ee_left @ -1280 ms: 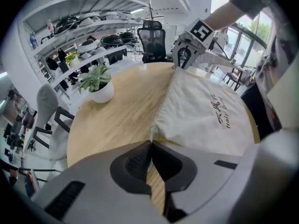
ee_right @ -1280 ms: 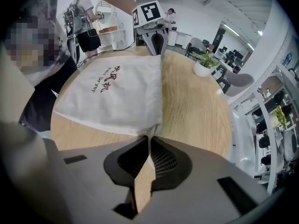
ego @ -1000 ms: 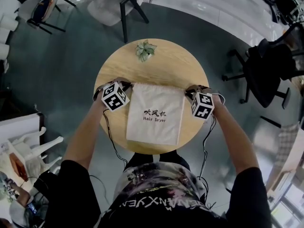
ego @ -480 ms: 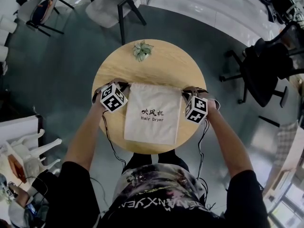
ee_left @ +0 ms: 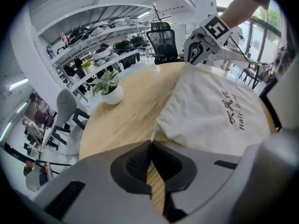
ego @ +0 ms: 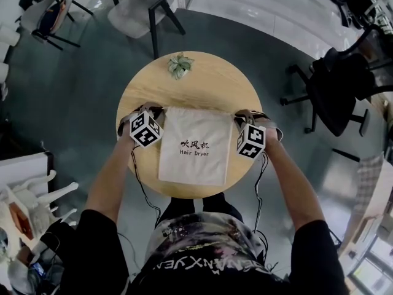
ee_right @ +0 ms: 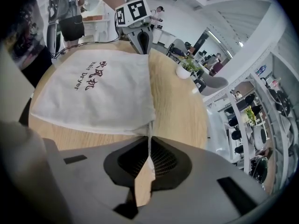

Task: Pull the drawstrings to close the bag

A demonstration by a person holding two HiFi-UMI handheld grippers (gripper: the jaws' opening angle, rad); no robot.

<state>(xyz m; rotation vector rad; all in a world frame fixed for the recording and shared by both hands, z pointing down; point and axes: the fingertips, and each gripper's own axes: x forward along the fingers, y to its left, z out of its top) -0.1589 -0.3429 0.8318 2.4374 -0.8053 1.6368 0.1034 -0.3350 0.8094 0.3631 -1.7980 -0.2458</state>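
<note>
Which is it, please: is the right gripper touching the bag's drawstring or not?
Touching. In the right gripper view, the right gripper has its fingers pinched on the white drawstring at the bag corner.

The person wears a black T-shirt (ego: 104,251) with short sleeves and a grey-and-white print on the front, crossed by a band of white lettering (ego: 196,264). The left gripper (ee_left: 151,146) and the right gripper (ee_right: 148,146) each have a smooth grey body, black ribbed pads (ee_left: 133,164) and a white cube (ego: 145,129) of black square markers. A thin black cable (ego: 140,180) trails from each.
</note>
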